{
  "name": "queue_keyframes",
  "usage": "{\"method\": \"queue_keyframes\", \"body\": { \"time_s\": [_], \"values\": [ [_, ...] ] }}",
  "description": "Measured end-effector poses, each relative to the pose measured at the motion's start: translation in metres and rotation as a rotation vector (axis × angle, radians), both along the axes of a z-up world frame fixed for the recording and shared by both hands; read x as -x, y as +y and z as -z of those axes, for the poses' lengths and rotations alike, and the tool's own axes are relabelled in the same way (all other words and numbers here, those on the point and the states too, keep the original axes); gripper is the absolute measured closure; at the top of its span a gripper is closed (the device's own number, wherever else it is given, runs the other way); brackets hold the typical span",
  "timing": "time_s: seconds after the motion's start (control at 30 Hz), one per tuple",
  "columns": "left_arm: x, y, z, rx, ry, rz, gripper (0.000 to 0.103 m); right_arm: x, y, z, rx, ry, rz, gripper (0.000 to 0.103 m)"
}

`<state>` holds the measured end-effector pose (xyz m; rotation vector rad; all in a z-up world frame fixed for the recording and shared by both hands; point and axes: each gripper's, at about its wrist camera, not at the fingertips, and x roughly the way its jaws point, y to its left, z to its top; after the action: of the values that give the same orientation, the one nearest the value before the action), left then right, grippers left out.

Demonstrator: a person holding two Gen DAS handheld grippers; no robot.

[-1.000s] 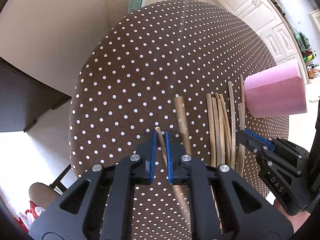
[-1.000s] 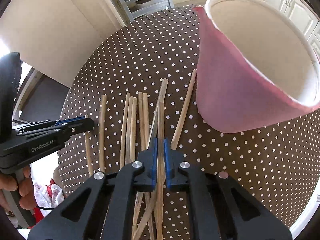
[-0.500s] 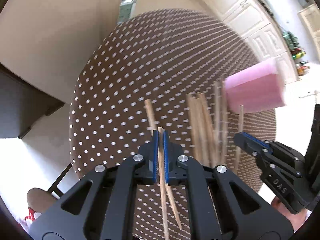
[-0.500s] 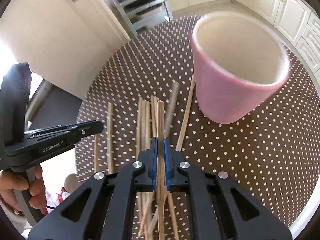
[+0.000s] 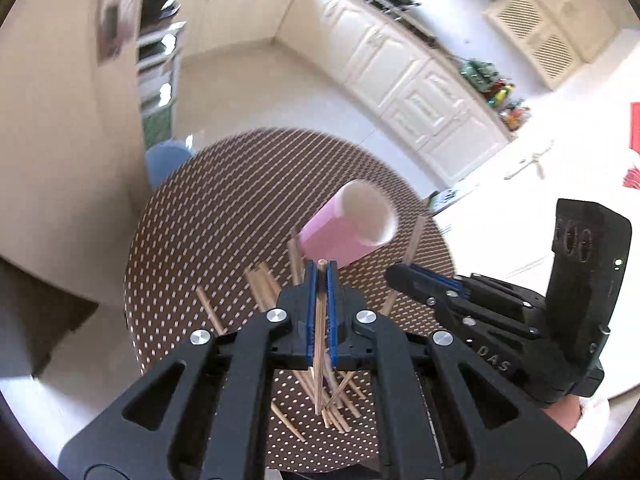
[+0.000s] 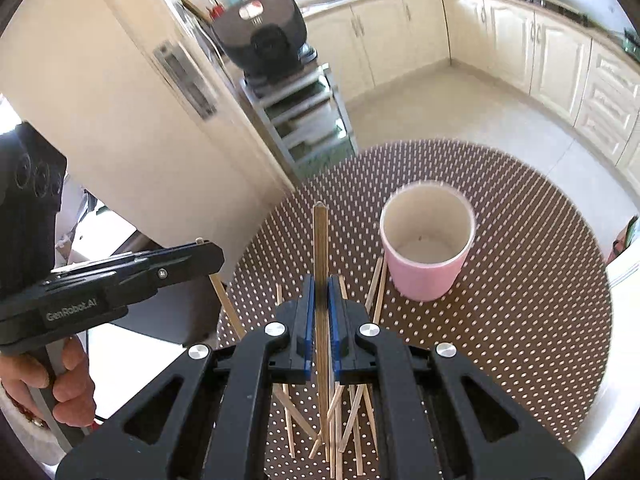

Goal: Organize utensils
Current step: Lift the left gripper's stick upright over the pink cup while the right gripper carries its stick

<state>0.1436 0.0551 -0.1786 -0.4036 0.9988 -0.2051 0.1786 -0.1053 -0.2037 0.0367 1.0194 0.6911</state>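
Note:
A pink cup with a white inside stands empty on the brown polka-dot round table; it also shows in the left wrist view. Several wooden chopsticks lie loose on the table in front of the cup. My left gripper is shut on one chopstick, lifted above the table. My right gripper is shut on another chopstick, which points up left of the cup. Each gripper shows from the side in the other's view.
A fridge stands left of the table, with a metal rack holding a black appliance behind it. Cream kitchen cabinets line the far walls. A blue bin sits beyond the table's far edge. The table's right half holds only the cup.
Both grippers have risen high above the table, each lifting its chopstick off the pile. The left gripper closed on its chopstick a second ago. The cup now looks smaller and farther.

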Motion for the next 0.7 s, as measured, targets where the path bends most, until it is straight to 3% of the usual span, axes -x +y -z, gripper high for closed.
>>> {"method": "queue_keyframes", "body": {
  "time_s": [0.2,0.4,0.7],
  "values": [
    [-0.005,-0.008,-0.051,0.011,-0.117,0.039,0.098,0.010,-0.022,-0.050,-0.030,-0.113,0.040,0.098],
    [-0.021,-0.012,-0.090,0.009,-0.223,0.035,0.098,0.004,-0.044,-0.105,-0.058,-0.286,0.121,0.098],
    [-0.053,-0.021,-0.119,-0.015,-0.327,-0.001,0.098,-0.012,-0.044,-0.120,-0.039,-0.413,0.172,0.098]
  ]
}}
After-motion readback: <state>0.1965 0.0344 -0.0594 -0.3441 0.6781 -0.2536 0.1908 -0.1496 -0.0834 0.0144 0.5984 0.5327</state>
